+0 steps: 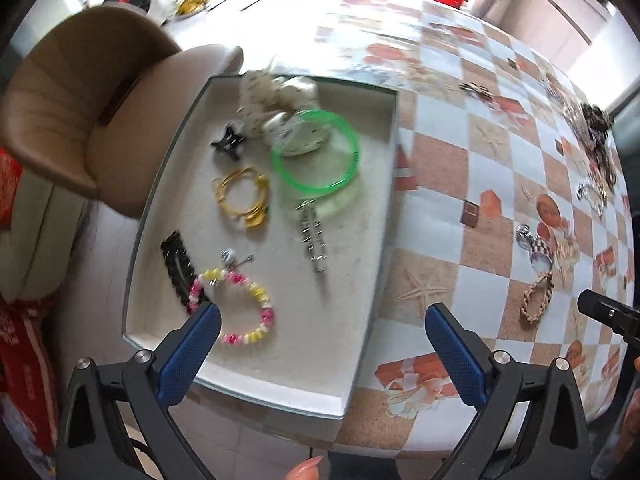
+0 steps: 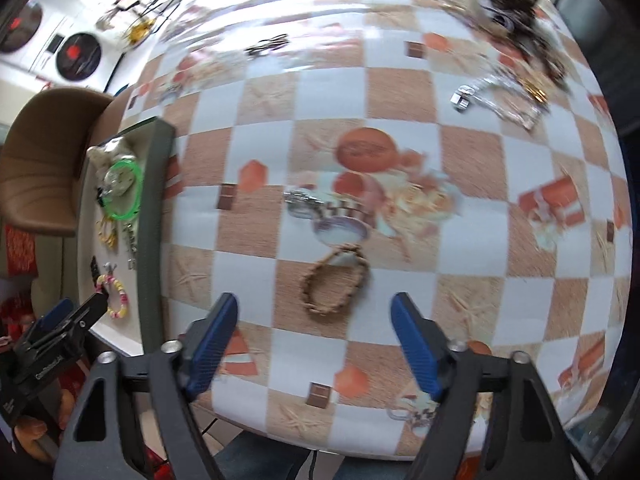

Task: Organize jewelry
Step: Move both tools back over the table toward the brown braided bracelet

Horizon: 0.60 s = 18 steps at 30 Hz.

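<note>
A white tray (image 1: 360,360) holds a green bangle (image 1: 318,152), a yellow cord bracelet (image 1: 242,196), a pink and yellow bead bracelet (image 1: 240,304), a black hair clip (image 1: 228,142), a black comb-like clip (image 1: 178,272), a silver clip (image 1: 314,236) and a white scrunchie (image 1: 280,108). My left gripper (image 1: 322,326) is open and empty above the tray's near edge. My right gripper (image 2: 314,316) is open and empty, just in front of a brown braided bracelet (image 2: 334,280) on the table. A silver watch (image 2: 320,210) lies beyond it.
The table has a checkered orange and white cloth (image 2: 400,92). More jewelry lies at its far right: a silver chain (image 2: 496,96) and a dark pile (image 2: 516,0). A brown chair (image 1: 80,100) stands left of the tray.
</note>
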Tool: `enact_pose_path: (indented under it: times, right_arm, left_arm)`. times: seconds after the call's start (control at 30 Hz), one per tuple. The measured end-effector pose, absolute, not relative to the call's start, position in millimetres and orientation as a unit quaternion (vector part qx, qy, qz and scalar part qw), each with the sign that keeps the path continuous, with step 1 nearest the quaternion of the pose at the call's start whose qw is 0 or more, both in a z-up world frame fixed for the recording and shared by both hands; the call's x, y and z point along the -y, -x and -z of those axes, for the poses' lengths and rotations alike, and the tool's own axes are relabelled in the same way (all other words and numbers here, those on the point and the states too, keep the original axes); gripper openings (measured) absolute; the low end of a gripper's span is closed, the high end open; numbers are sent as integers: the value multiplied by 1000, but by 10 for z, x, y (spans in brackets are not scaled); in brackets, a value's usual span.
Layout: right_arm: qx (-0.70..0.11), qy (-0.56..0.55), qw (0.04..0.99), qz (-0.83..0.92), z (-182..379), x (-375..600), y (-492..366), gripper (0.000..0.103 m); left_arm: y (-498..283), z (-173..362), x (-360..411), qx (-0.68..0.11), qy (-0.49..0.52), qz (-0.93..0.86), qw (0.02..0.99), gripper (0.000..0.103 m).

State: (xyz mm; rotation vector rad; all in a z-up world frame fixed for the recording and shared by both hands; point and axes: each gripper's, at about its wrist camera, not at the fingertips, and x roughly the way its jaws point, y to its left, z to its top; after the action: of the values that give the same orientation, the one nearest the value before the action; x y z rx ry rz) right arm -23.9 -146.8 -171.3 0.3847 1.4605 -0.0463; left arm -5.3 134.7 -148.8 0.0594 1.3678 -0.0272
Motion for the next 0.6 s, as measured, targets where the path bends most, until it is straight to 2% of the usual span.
enact_pose_path:
  times: [0.6]
  right_arm:
    - [-675, -199, 708, 55, 2090, 1551, 268, 85]
  left_arm:
    - [-223, 1420, -764, -618, -54, 88, 779, 103]
